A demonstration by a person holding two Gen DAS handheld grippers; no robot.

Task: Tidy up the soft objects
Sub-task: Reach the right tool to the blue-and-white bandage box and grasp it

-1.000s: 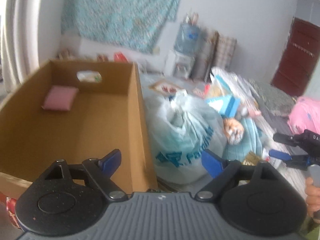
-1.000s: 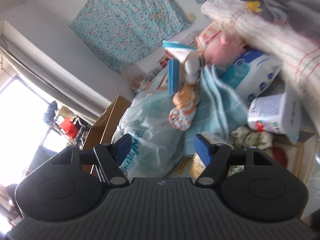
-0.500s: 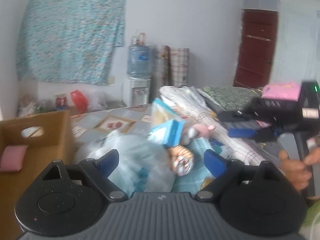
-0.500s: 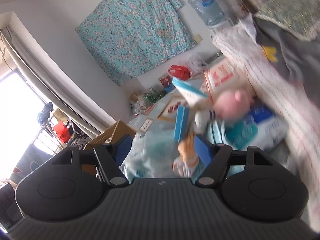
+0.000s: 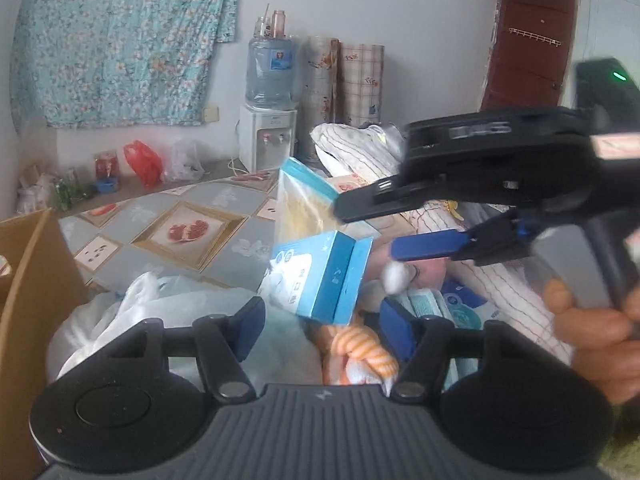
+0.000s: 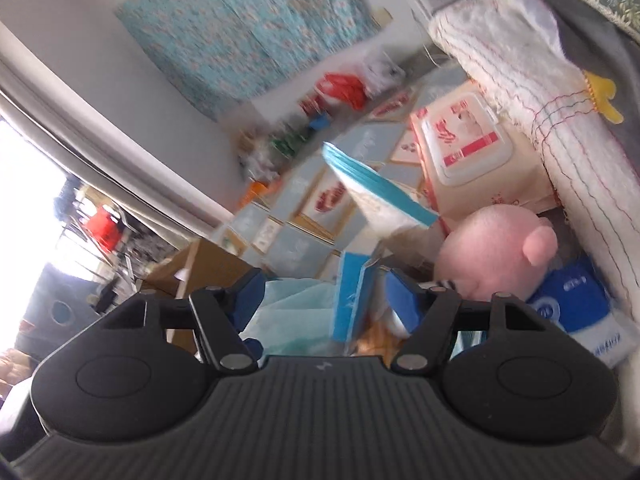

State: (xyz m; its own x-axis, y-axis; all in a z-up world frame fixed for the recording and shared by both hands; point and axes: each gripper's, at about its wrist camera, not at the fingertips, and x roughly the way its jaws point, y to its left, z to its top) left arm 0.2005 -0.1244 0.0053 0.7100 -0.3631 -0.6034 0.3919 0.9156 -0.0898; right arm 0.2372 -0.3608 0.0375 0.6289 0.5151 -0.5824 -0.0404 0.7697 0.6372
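Note:
A pile of soft things lies ahead of both grippers. An orange striped plush (image 5: 360, 348) sits low, just beyond my left gripper (image 5: 322, 330), whose jaws are closing with nothing pressed between the pads. A light blue tissue box (image 5: 324, 276) stands over that plush. My right gripper (image 5: 366, 229), held by a hand (image 5: 592, 320), reaches in from the right above the box. In the right wrist view the right gripper (image 6: 326, 300) is closing slightly but still apart, with the tissue box (image 6: 352, 300) beyond the gap. A pink plush pig (image 6: 492, 248) lies to its right.
The cardboard box (image 5: 24, 280) stands at the left edge beside a white plastic bag (image 5: 160, 300). A wet-wipes pack (image 6: 468, 140), a blue tissue pack (image 6: 576, 300), a zip bag (image 5: 300, 200) and a striped blanket (image 6: 540, 120) crowd the pile. A water dispenser (image 5: 268, 120) stands by the wall.
The left view has swung right, from the cardboard box to the pile, and its jaws have narrowed. The right gripper has come in close over the tissue box, nearer the pink pig.

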